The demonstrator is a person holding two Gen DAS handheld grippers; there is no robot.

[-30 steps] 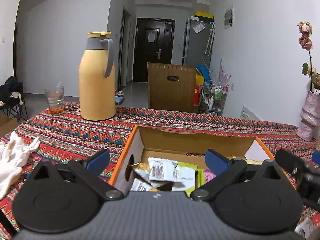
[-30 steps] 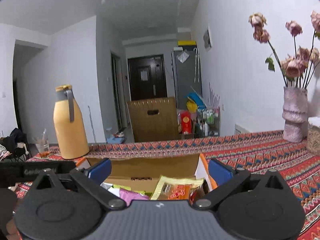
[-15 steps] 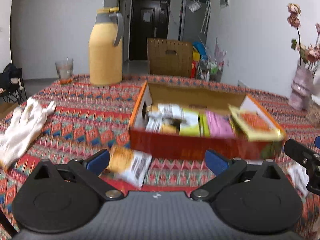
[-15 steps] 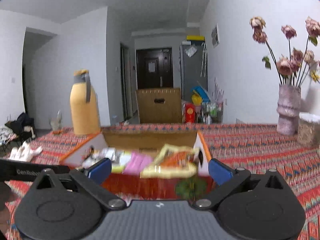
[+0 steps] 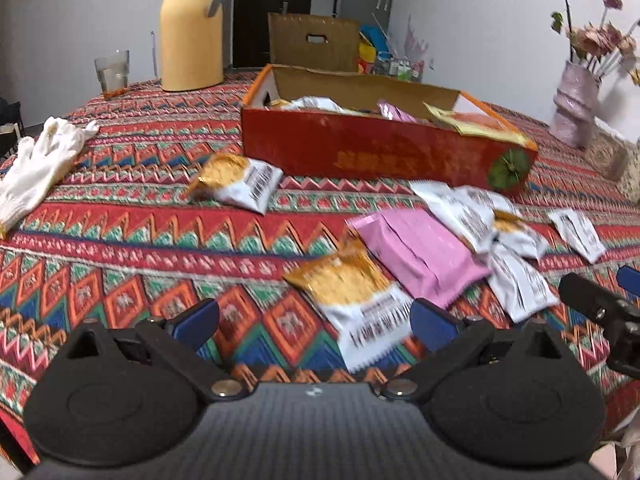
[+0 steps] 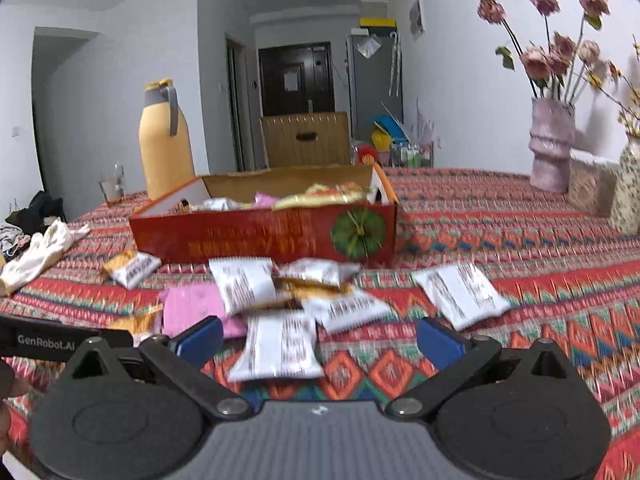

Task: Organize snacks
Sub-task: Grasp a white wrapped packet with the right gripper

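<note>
The left gripper (image 5: 314,320) has its two blue pads wide apart and holds nothing. It hangs low over the bright zigzag tablecloth (image 5: 132,236). Just past the pads, at 12 o'clock, lies a gold and white snack packet (image 5: 352,296). A flat pink snack packet (image 5: 420,252) lies at 1 o'clock, touching it. More white packets with black print (image 5: 476,212) sit further round at 2 o'clock. One small gold and white packet (image 5: 236,178) lies alone at 11 o'clock, just beside the long red cardboard box (image 5: 380,152). The box is at 12 o'clock, far back, open on top with packets inside.

The right gripper (image 6: 320,334) is also spread open and empty. A white packet with blurry print (image 6: 280,346) lies between its pads on the cloth. A heap of white and gold packets (image 6: 304,280) sits at 12 o'clock, in front of the red box (image 6: 264,236).

White cloth gloves (image 5: 38,164) lie at 10 o'clock in the left view. A tall yellow jug with a grey handle (image 5: 192,26) stands far back at 11 o'clock
</note>
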